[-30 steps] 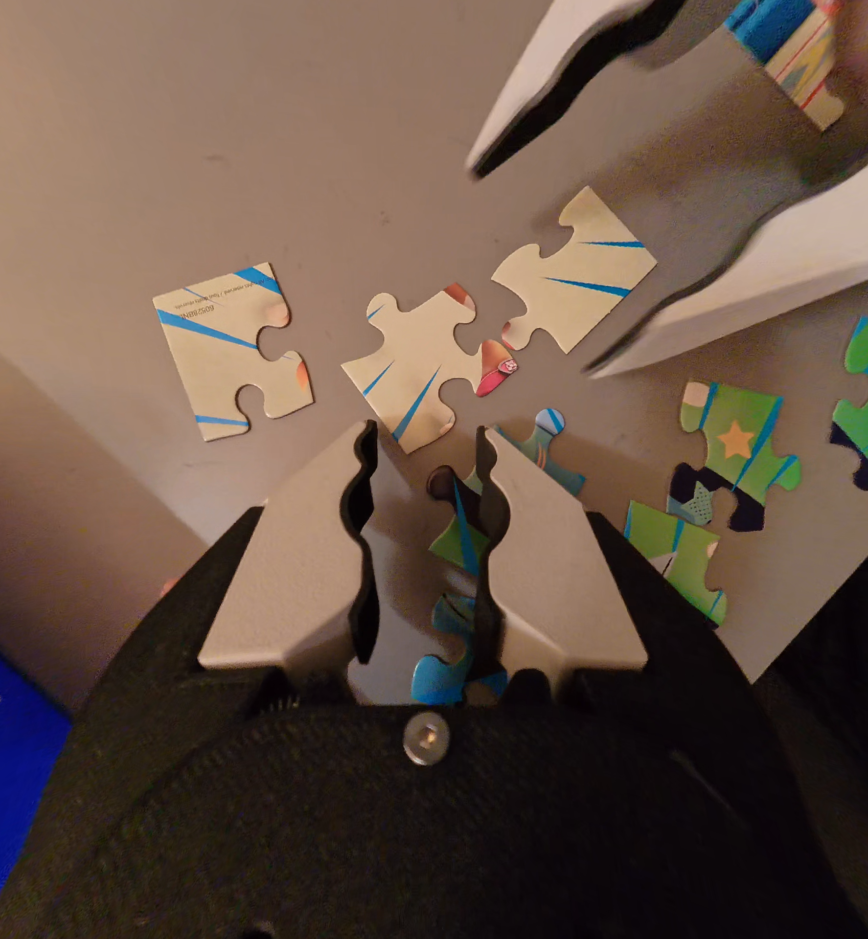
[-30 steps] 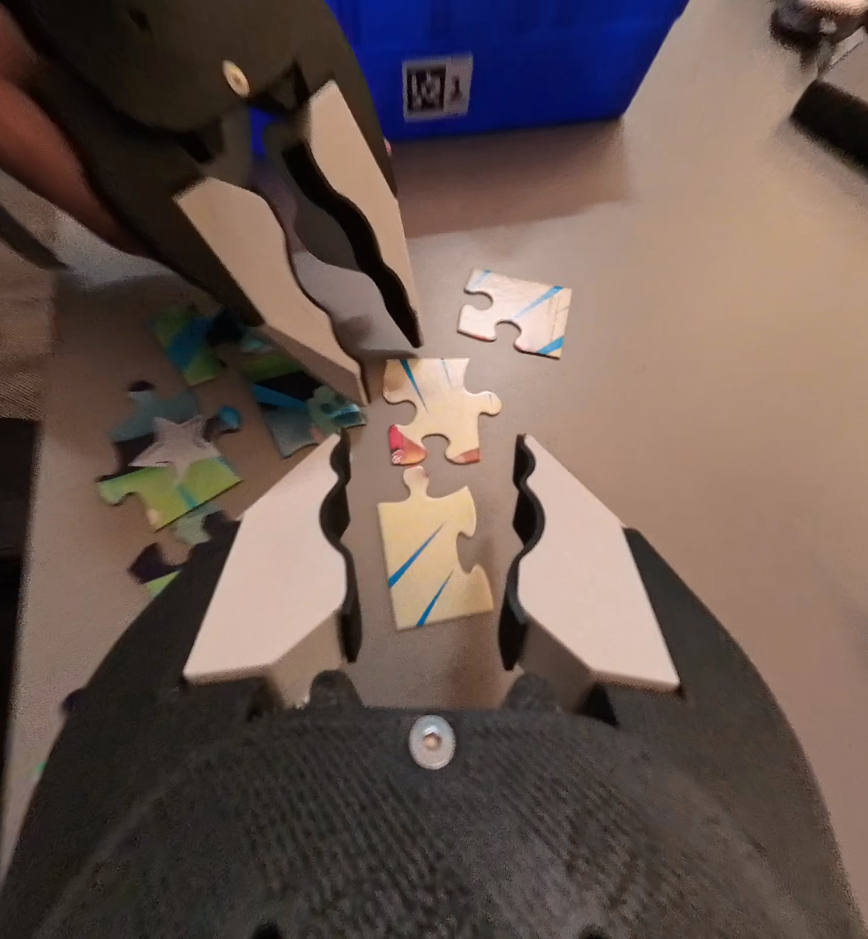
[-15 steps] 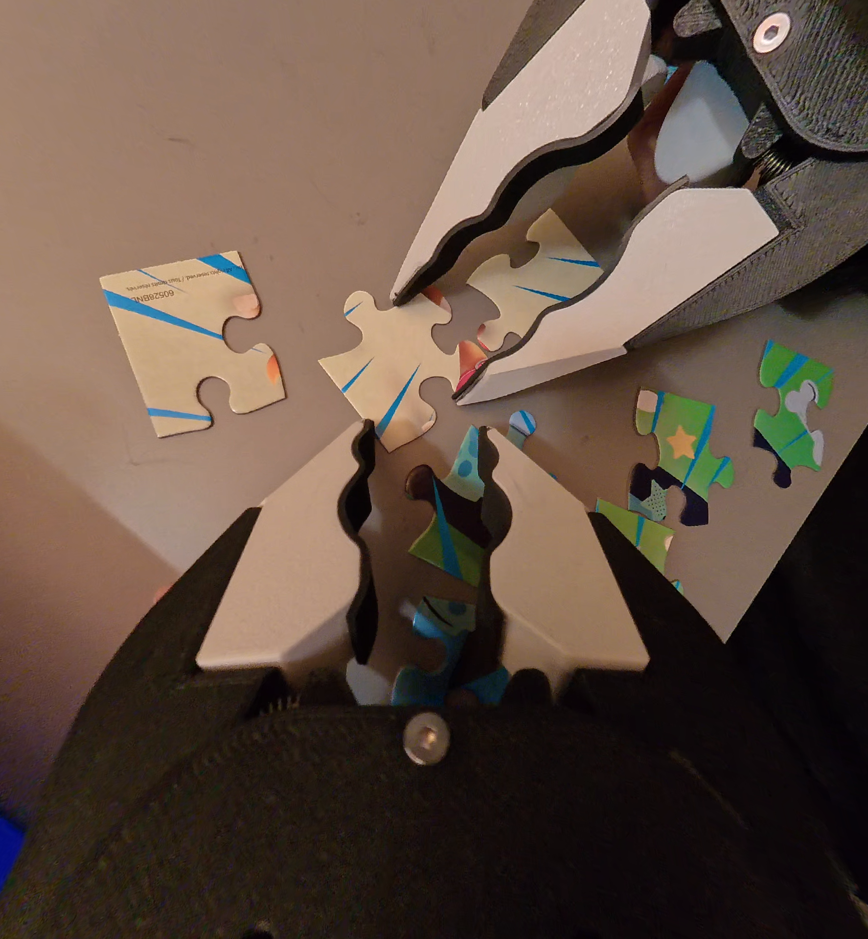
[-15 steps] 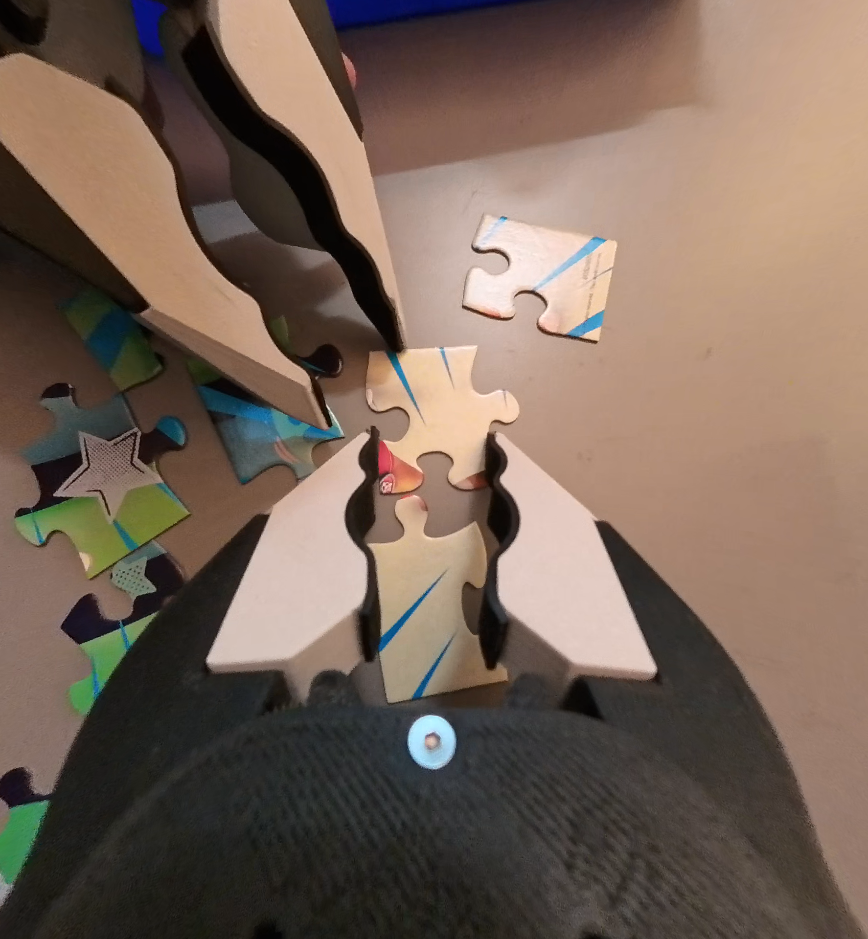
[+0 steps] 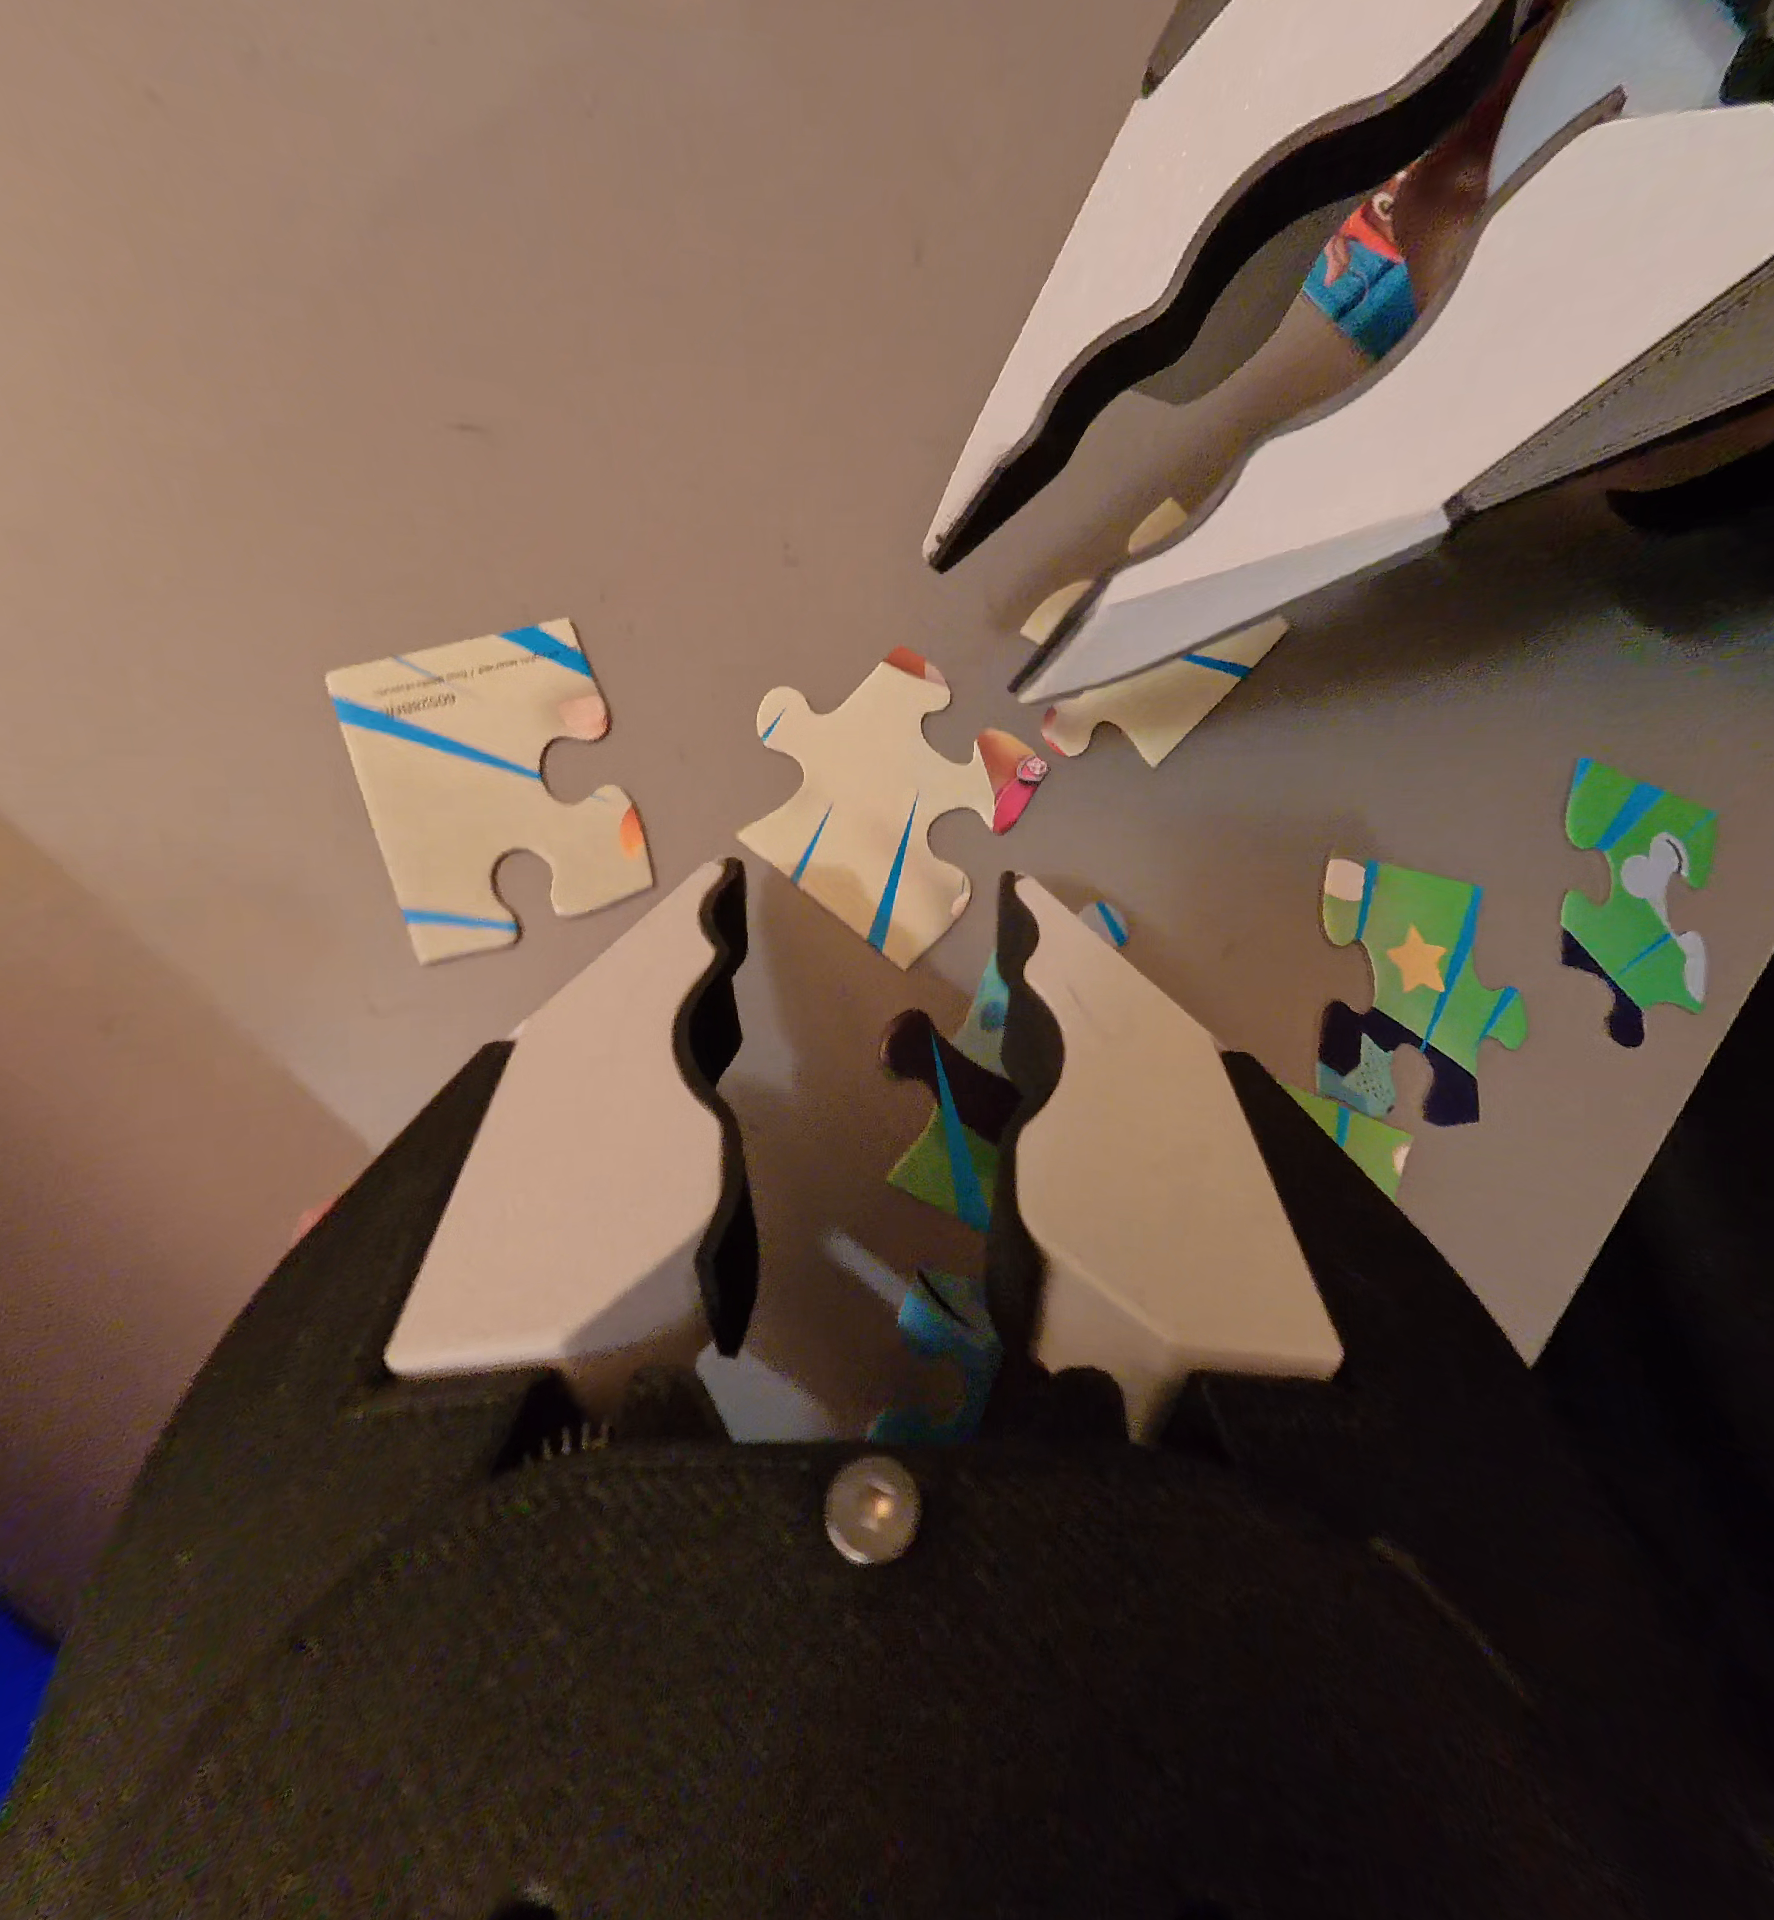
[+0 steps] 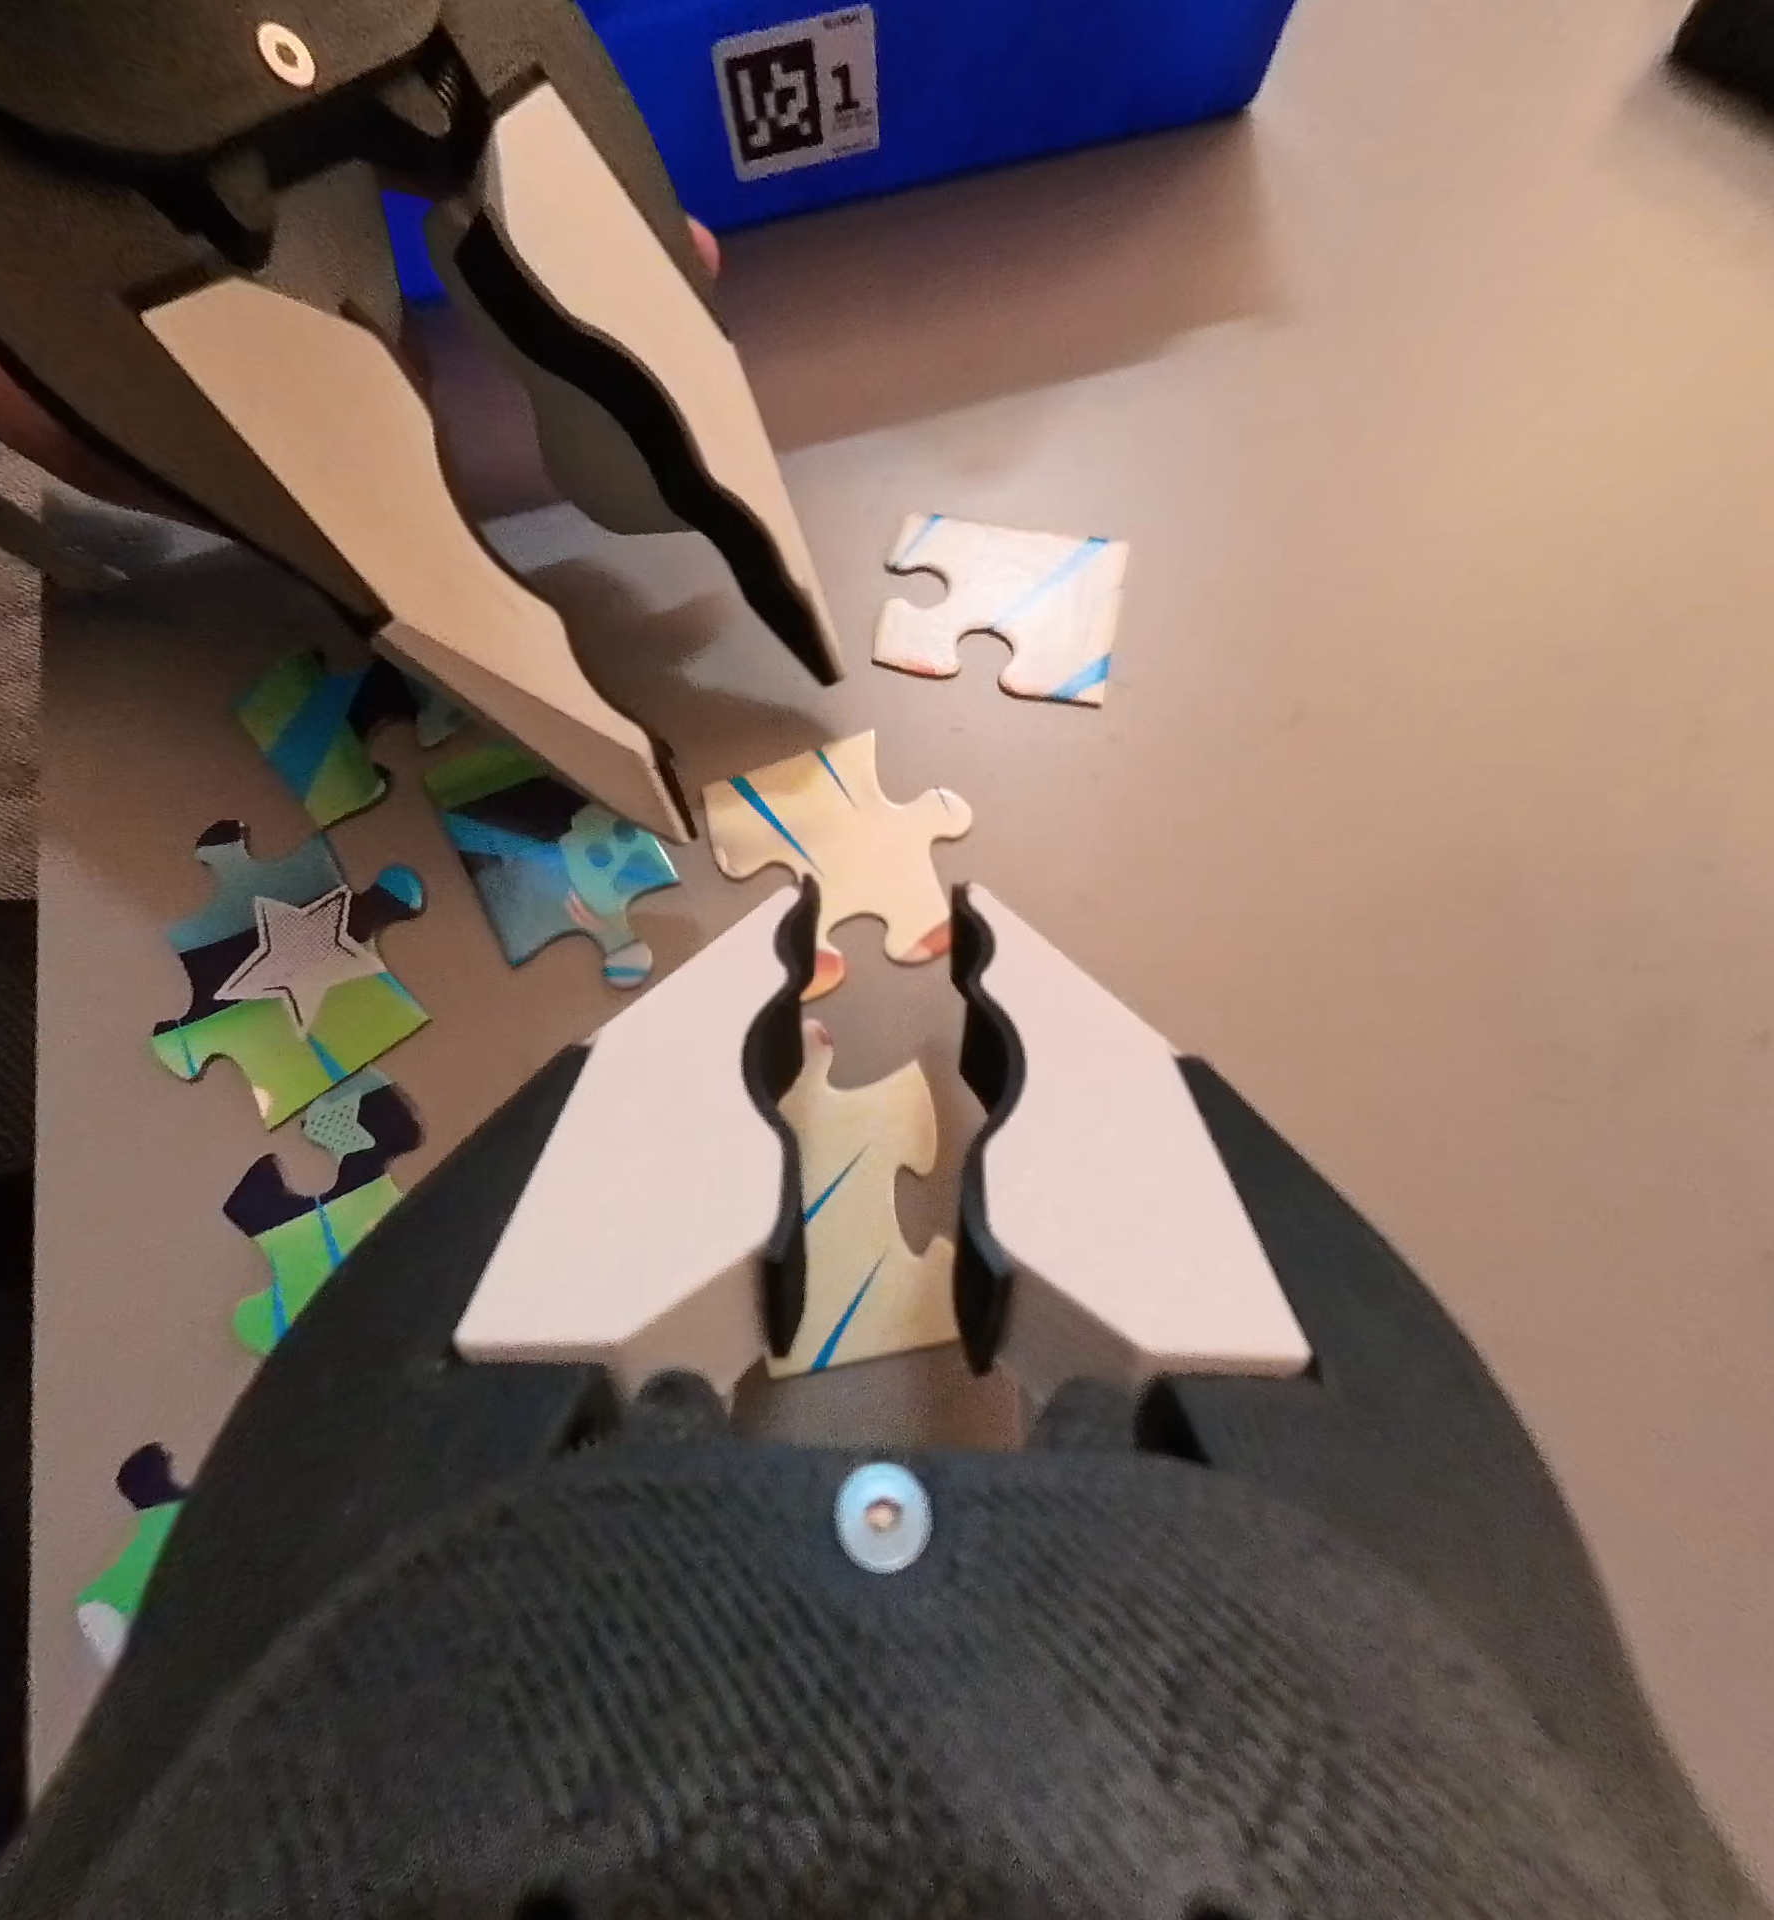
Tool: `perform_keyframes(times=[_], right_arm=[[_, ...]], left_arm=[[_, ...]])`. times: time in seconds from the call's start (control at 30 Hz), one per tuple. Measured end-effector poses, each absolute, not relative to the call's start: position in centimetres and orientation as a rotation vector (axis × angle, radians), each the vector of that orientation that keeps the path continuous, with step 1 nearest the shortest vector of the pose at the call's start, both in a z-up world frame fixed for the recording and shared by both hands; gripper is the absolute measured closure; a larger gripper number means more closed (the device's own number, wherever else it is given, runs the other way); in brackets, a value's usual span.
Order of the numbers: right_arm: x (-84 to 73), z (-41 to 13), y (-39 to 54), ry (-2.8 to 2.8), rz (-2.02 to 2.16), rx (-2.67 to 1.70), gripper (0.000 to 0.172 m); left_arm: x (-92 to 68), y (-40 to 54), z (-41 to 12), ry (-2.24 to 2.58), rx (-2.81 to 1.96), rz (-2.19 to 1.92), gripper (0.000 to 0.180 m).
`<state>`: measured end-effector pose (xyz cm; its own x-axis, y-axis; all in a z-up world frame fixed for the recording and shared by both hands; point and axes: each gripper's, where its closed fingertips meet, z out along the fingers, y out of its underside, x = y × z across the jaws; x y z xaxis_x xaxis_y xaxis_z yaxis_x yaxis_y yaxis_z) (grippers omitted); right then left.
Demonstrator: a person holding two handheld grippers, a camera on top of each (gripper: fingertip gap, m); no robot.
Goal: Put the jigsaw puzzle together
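Between the right gripper's (image 6: 883, 904) narrowed fingers sits a cream puzzle piece (image 6: 862, 1226) with blue streaks; whether it is gripped, I cannot tell. Near the grey surface's (image 6: 1382, 727) middle, the left gripper (image 5: 867, 883) hangs open over another cream piece (image 5: 883, 821).

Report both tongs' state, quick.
Left tongs: open, holding nothing.
Right tongs: open, cream puzzle piece lying between them, not gripped.

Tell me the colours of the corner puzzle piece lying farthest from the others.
Cream with blue stripes; left wrist view.
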<state>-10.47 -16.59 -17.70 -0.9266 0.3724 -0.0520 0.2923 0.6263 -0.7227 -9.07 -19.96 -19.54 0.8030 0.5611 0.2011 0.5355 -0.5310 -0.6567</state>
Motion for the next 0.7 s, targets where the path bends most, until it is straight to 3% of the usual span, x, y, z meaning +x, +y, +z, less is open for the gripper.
perform_keyframes(times=[0.2,0.3,0.4,0.7], right_arm=[[-9.6,-18.0,-15.2,-2.715,1.196,-0.591,0.142],[-9.2,-18.1,-14.7,-2.696,1.202,-0.592,0.144],[-9.0,-18.1,-14.3,-2.686,1.219,-0.608,0.145],[-9.5,-16.9,-12.9,-2.628,1.275,-0.638,0.146]], left_arm=[[-9.7,-19.0,-21.4,-0.613,-2.441,0.222,0.103],[-9.9,-18.6,-21.3,-0.621,-2.425,0.190,0.112],[-9.8,-18.2,-21.2,-0.618,-2.403,0.174,0.152],[-9.7,-18.1,-21.1,-0.609,-2.447,0.218,0.154]])
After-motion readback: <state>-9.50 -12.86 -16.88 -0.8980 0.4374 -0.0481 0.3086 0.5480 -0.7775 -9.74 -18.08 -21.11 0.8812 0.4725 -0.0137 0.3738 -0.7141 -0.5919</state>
